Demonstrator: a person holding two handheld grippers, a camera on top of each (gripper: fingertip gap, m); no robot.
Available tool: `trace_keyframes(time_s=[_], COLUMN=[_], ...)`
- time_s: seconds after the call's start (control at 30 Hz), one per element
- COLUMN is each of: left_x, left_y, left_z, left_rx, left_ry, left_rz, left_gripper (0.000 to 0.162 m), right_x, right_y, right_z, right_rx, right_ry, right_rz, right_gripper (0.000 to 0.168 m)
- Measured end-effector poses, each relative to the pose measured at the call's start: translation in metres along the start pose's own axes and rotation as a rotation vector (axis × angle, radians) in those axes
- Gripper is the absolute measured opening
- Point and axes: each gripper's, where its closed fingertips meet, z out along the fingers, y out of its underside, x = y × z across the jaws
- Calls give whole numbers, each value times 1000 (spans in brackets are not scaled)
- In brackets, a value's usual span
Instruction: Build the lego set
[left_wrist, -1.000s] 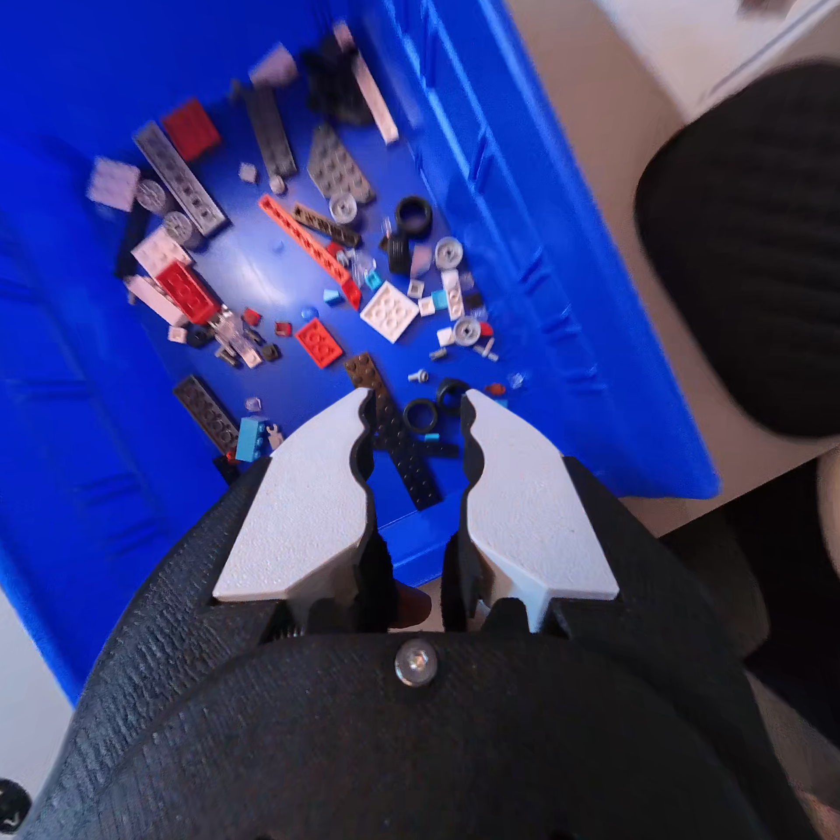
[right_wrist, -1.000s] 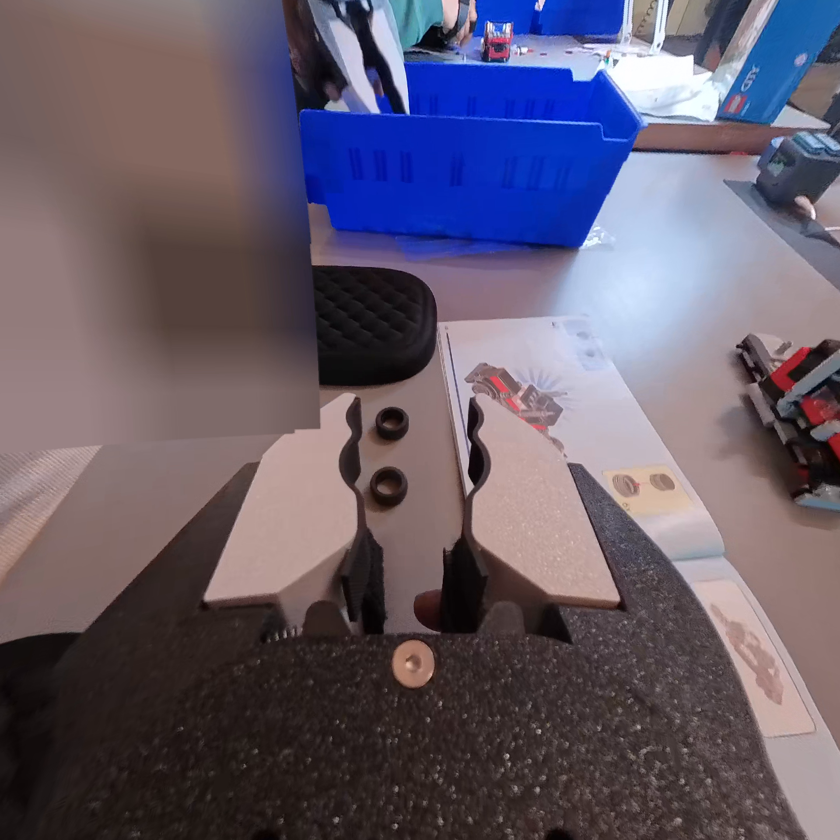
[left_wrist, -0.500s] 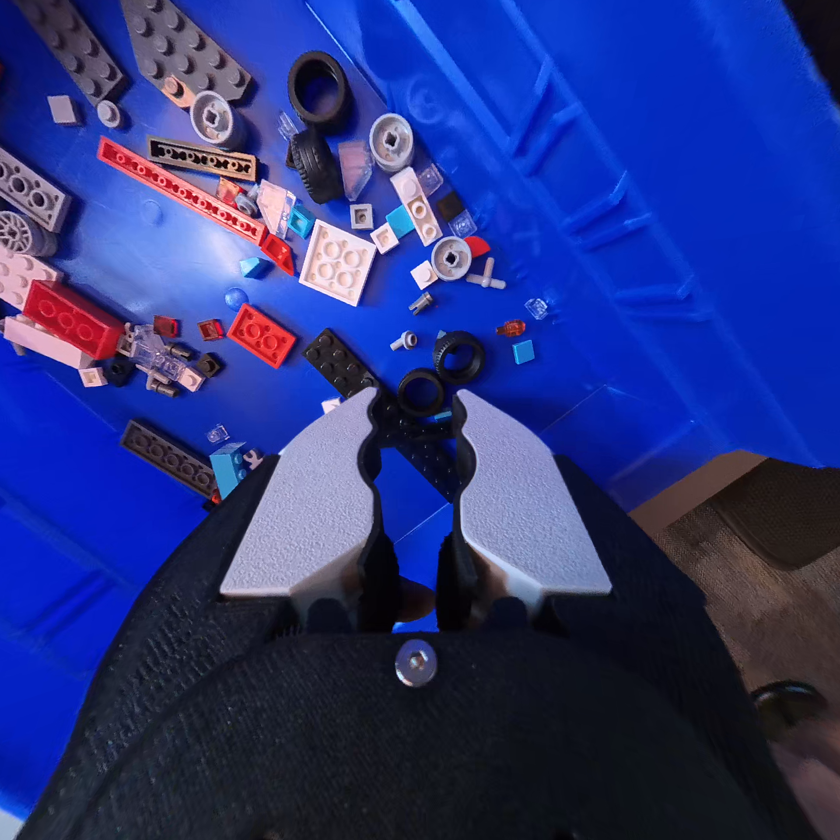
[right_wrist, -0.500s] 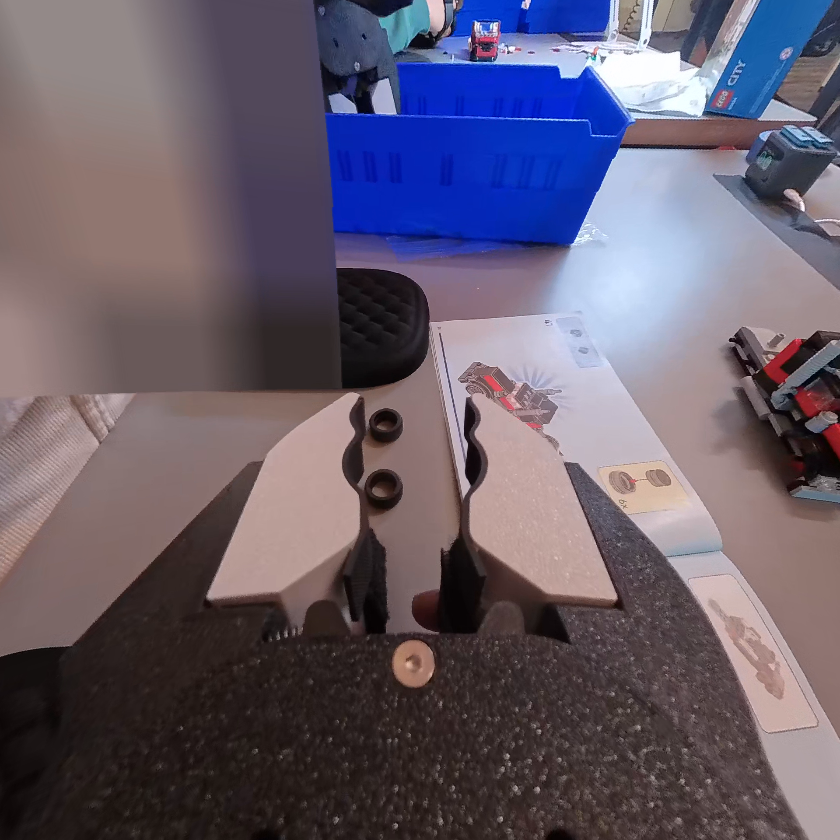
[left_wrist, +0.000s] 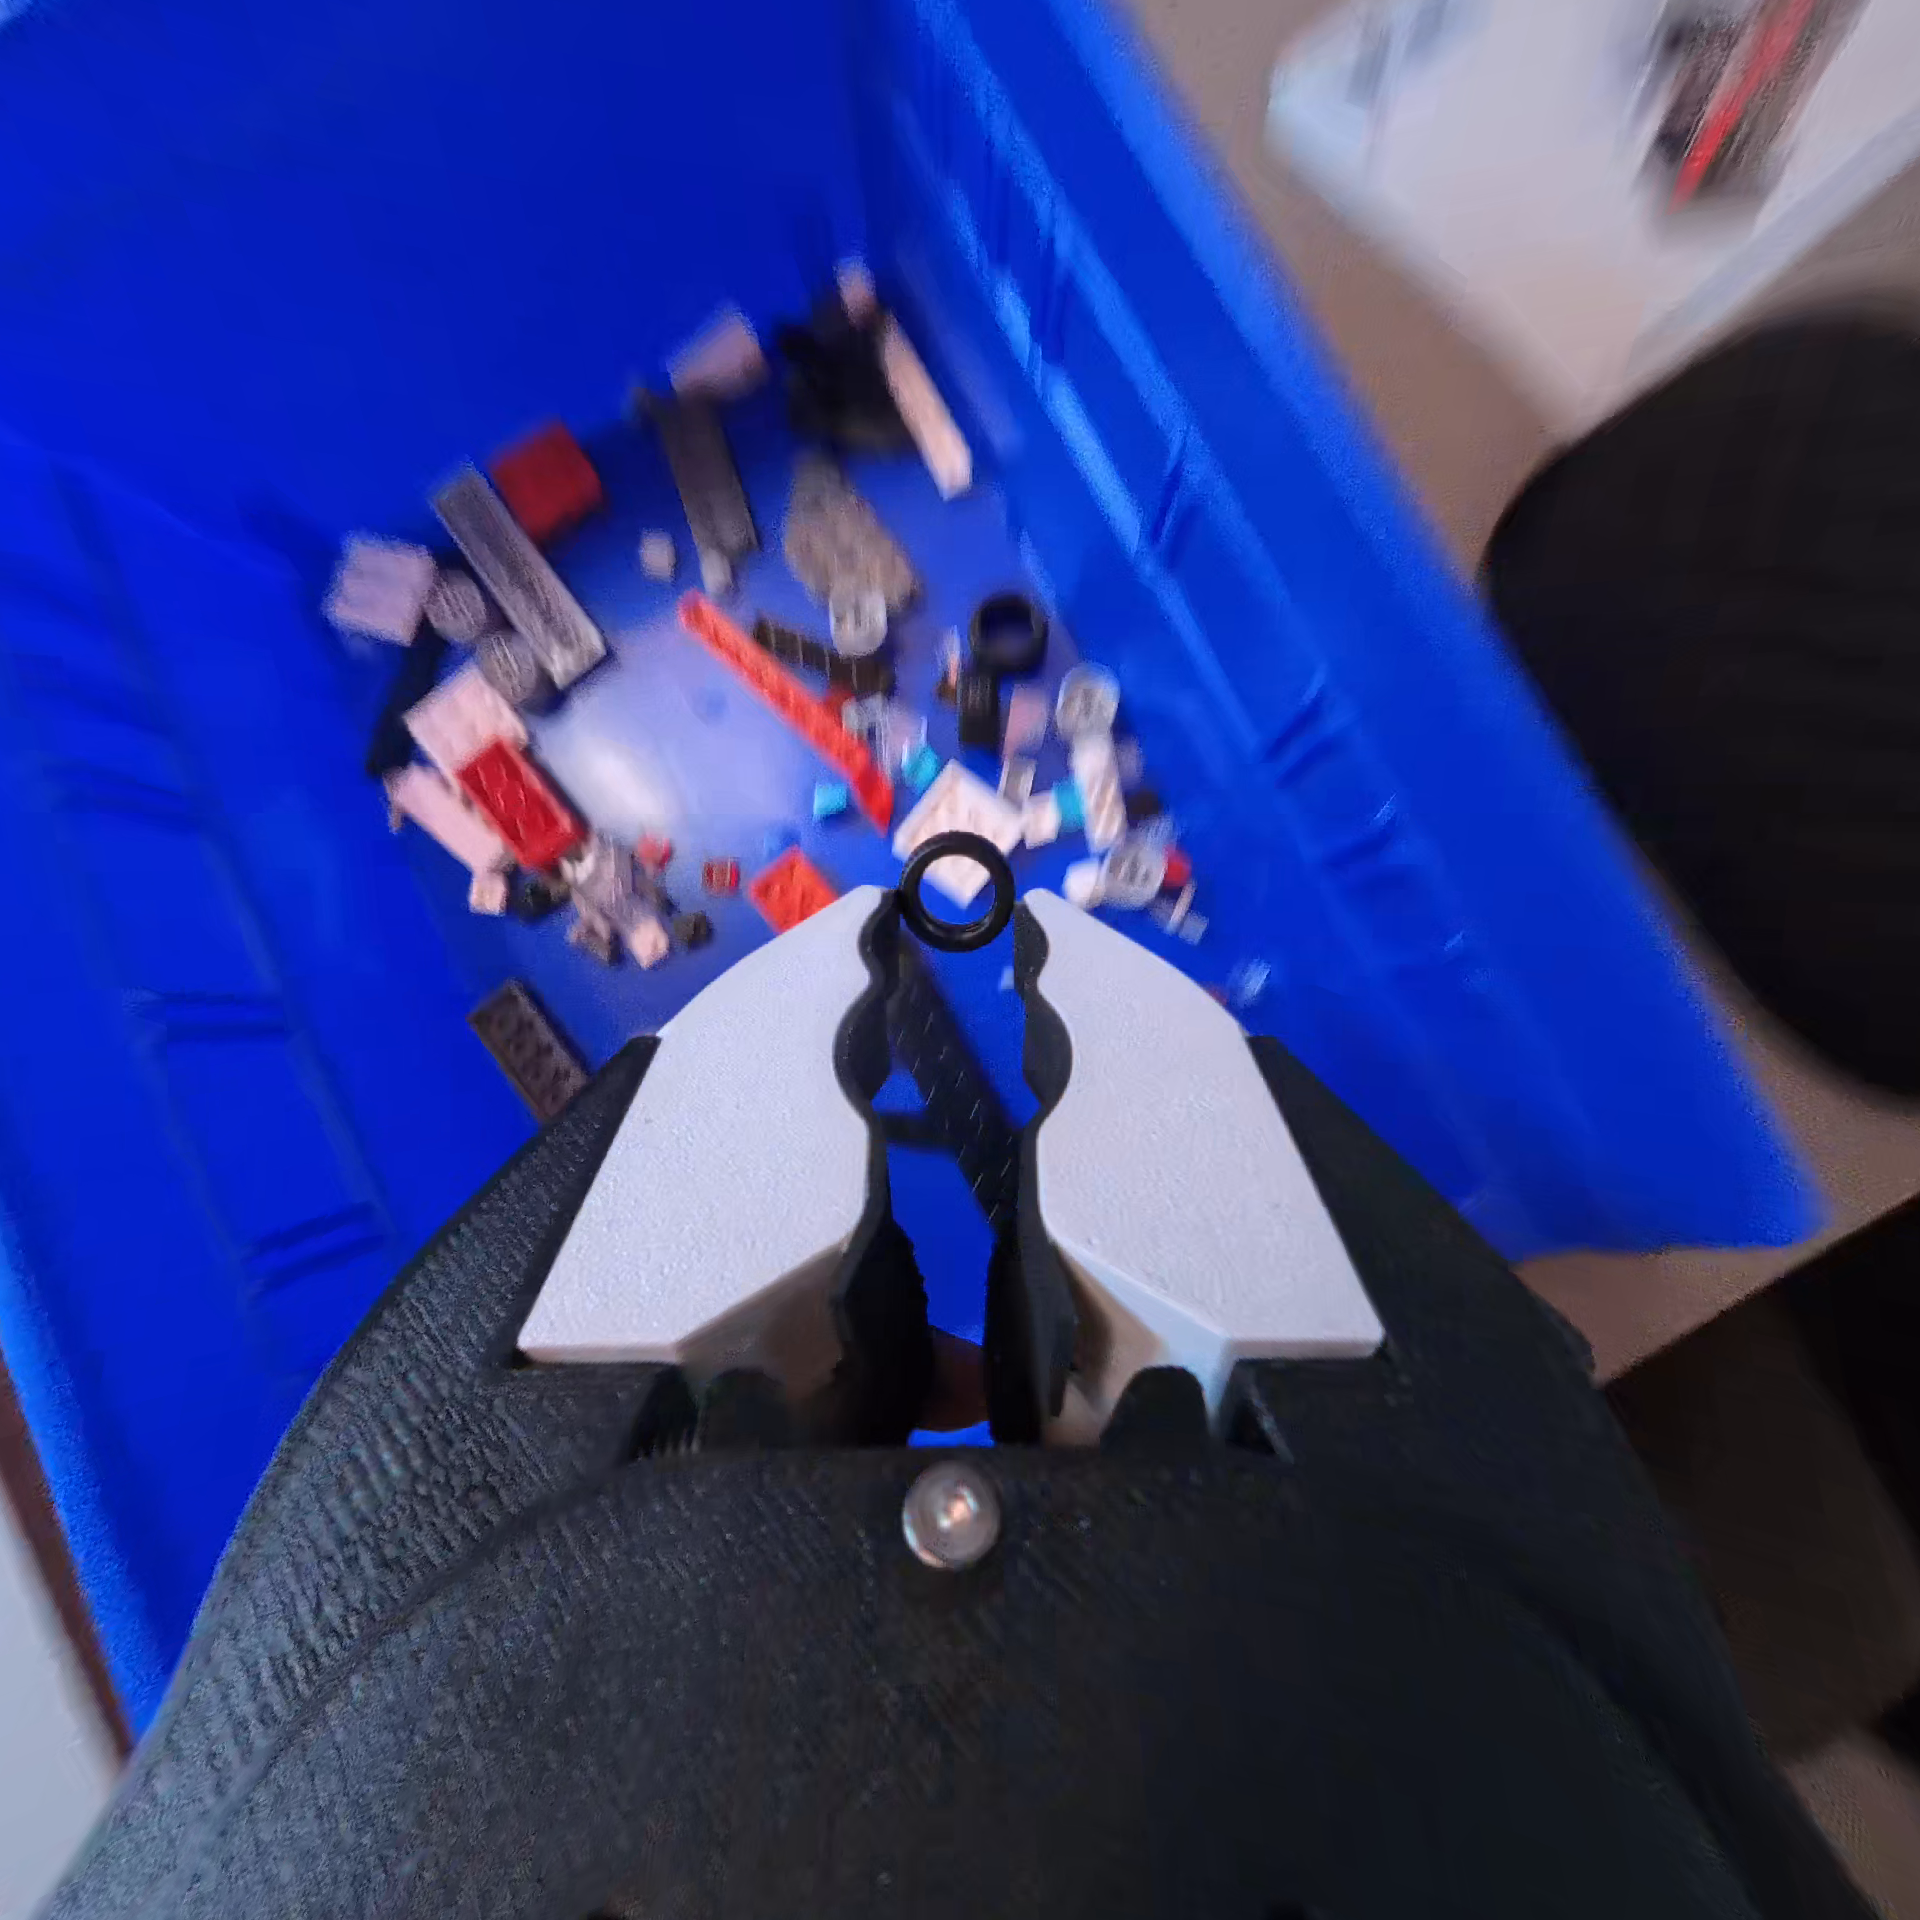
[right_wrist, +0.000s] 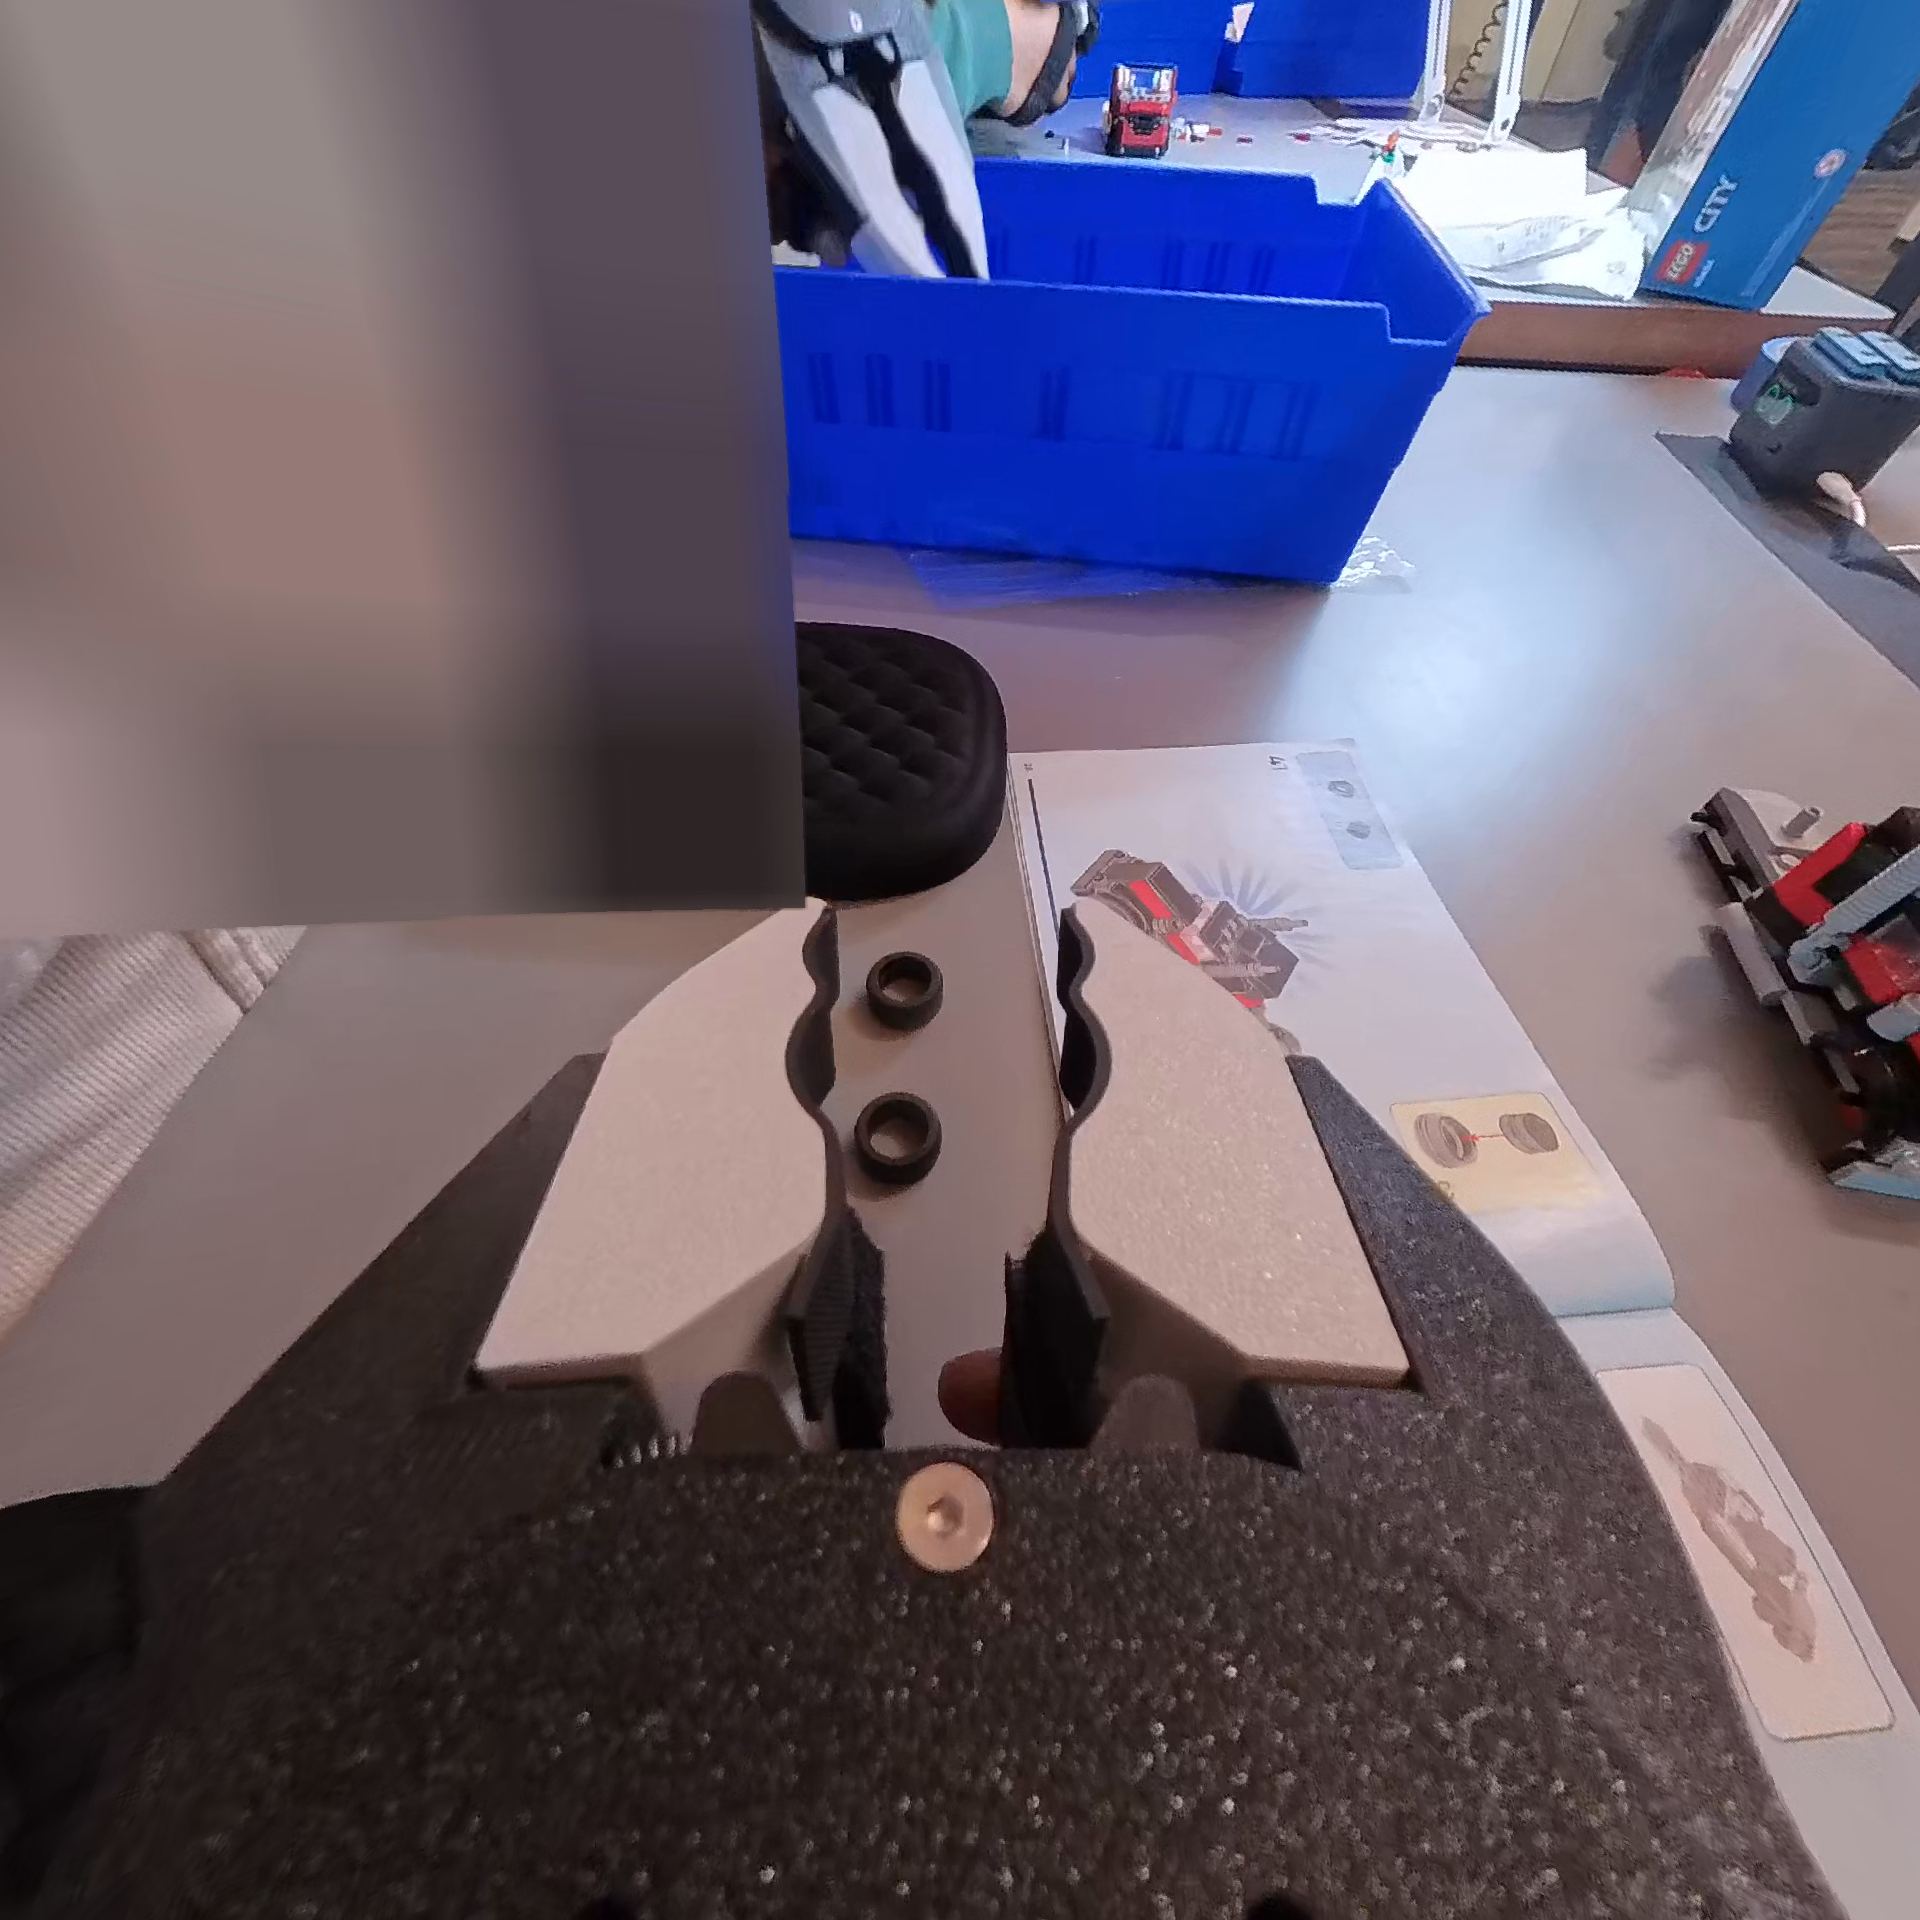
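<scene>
Left wrist view: we now have a small black tyre (left_wrist: 956, 900) pinched at the left gripper (left_wrist: 956, 914) tips, lifted above the blue bin (left_wrist: 1299, 675) it lay in half a second ago, while the right gripper (right_wrist: 943, 940) waits agape over two tyres (right_wrist: 900, 1060) on the table — a third wheel part secured.

The left gripper (left_wrist: 956, 920) points steeply down, its fingertips pinched nearly together. The right gripper (right_wrist: 943, 935) is held low and level, jaws parted, holding nothing.
</scene>
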Motion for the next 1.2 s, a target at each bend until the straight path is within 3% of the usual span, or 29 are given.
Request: trace_keyframes(time_s=[0.1, 0.17, 0.27, 0.43, 0.53, 0.63, 0.93, 1.07, 1.2], left_x=[25, 61, 122, 190, 212, 226, 243, 242, 202], left_y=[-65, -110, -160, -194, -200, -200, -201, -192, -170], left_z=[-27, -54, -91, -105, -97, -90, -82, -68, -61], left_rx=[386, 630, 861, 950, 920, 869, 807, 671, 587], left_ry=[110, 291, 587, 962, 1152, 1278, 1305, 1164, 781], left_rz=[-142, -202, -239, -342, -455, -517, -481, -347, -129], left_gripper=[21, 21, 21, 21, 21, 21, 21, 28, 31], right_x=[0, -2, -9, -34, -42, -48, -50, -40, -32], right_y=[-14, -39, -92, -174, -191, -186, -175, -158, -52], right_z=[2, 4, 4, 2, 8, 20, 20, 5, -3], right_rx=[50, 130, 264, 476, 500, 440, 396, 325, -192], right_ry=[20, 44, 101, 51, 5, -30, -1, -2, -233], right_rz=[-29, -80, -230, -419, -477, -546, -606, -541, -215], right_gripper=[40, 38, 36, 31, 31, 32, 20, 20, 20])
